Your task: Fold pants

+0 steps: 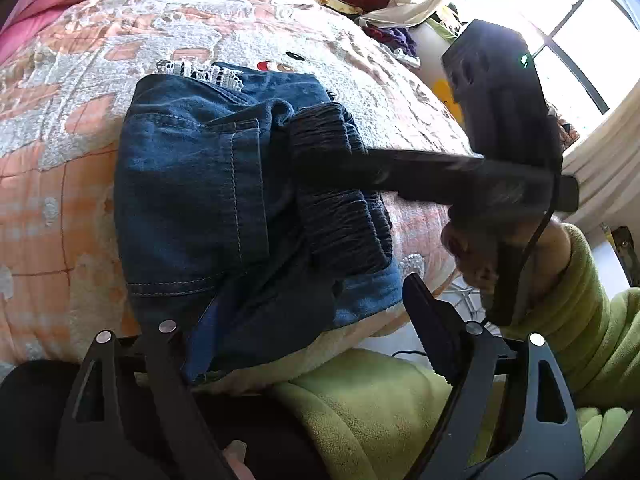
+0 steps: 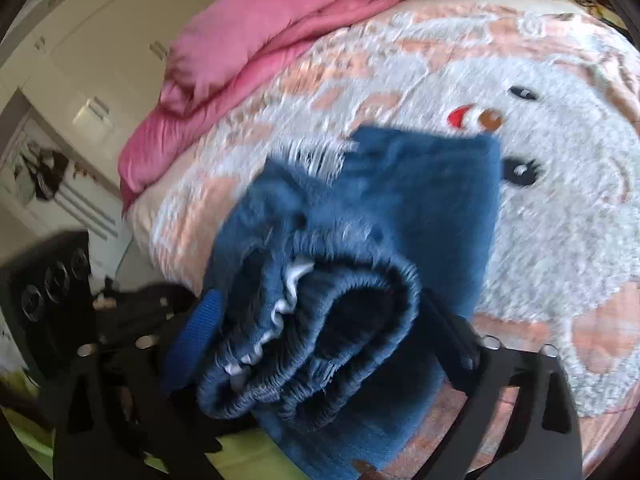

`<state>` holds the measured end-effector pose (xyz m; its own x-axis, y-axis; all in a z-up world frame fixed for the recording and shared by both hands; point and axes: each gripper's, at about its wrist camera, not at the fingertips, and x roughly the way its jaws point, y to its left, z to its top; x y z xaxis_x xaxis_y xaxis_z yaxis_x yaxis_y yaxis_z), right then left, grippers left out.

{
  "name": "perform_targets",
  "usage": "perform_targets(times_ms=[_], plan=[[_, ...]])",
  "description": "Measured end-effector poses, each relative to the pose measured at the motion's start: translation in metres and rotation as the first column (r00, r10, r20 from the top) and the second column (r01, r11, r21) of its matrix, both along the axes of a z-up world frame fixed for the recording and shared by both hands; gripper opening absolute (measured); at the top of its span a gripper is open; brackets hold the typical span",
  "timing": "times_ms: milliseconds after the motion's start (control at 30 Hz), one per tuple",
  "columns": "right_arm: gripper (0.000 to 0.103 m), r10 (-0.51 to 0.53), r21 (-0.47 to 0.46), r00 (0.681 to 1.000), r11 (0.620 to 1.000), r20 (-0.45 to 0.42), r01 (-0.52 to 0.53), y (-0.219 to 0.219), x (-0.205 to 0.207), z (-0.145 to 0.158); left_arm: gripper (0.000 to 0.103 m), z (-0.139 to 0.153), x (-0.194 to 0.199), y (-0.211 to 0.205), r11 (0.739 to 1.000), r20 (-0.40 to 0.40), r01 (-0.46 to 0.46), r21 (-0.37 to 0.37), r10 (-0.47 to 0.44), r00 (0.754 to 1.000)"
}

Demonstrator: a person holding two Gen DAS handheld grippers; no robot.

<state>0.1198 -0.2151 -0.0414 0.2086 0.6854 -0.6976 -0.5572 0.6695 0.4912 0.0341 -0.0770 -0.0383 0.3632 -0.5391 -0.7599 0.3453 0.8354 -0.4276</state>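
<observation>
Left gripper: jaws spread wide, nothing pinched, near edge of the jeans between them but pads clear of the cloth. Right gripper: jaws half closed around the bunched elastic waistband; firm pinch or loose cradle, cannot tell through blur. Folding judged nearly done: legs already doubled into a compact, thick bundle, frayed hems at the far end. Left to do, probably: laying the waistband flat, squaring the stack. Dark blue denim, soft and bulky, lying on the blanket near the bed's front edge.
</observation>
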Motion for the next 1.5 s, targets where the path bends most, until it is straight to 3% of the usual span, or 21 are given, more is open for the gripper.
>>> perform_targets(times_ms=[33,67,200,333,433,667,767,867,1100,1333,1500], plan=[[0.035,0.035,-0.003,0.999,0.999,0.01,-0.035,0.005,-0.003,0.002,0.076,0.0,-0.001,0.0,1.0,0.002,-0.003,0.006,0.003,1.0],[0.033,0.068,0.016,0.997,0.998,0.036,-0.069,0.008,-0.008,0.008,0.076,0.002,-0.004,0.001,1.0,0.003,-0.004,0.007,0.004,1.0],[0.032,0.105,0.099,0.987,0.988,0.123,-0.118,0.007,-0.016,0.033,0.077,0.006,-0.002,0.002,1.0,0.024,-0.009,-0.003,0.009,1.0],[0.033,0.035,0.06,0.998,0.998,0.043,-0.037,-0.005,0.001,0.01,0.077,0.005,-0.004,0.006,1.0,0.016,-0.024,0.012,0.024,1.0],[0.039,-0.014,0.044,1.0,0.999,0.004,0.014,-0.016,0.004,-0.004,0.077,0.006,-0.004,0.009,1.0,0.015,-0.031,0.005,0.031,0.999],[0.06,-0.028,0.022,0.999,0.999,0.032,0.027,-0.018,-0.002,0.006,0.08,0.013,-0.007,0.014,0.998,0.029,-0.051,0.028,0.05,0.998],[0.073,-0.048,0.017,0.996,0.999,0.071,0.047,-0.024,-0.007,0.017,0.083,0.017,-0.01,0.015,0.997,0.044,-0.068,0.042,0.066,0.997],[0.08,-0.07,0.023,0.991,0.997,0.11,0.067,-0.03,-0.009,0.028,0.091,0.023,-0.013,0.02,0.993,0.064,-0.095,0.064,0.09,0.994],[0.096,-0.122,0.003,0.965,0.992,0.23,0.125,-0.042,-0.018,0.058,0.093,0.039,-0.017,0.033,0.981,0.11,-0.164,0.107,0.152,0.982],[0.097,-0.151,-0.02,0.934,0.986,0.325,0.167,-0.049,-0.03,0.076,0.093,0.05,-0.017,0.043,0.961,0.163,-0.238,0.14,0.214,0.963],[0.097,-0.166,-0.029,0.927,0.982,0.337,0.186,-0.053,-0.034,0.076,0.093,0.05,-0.014,0.046,0.95,0.173,-0.264,0.164,0.236,0.956]])
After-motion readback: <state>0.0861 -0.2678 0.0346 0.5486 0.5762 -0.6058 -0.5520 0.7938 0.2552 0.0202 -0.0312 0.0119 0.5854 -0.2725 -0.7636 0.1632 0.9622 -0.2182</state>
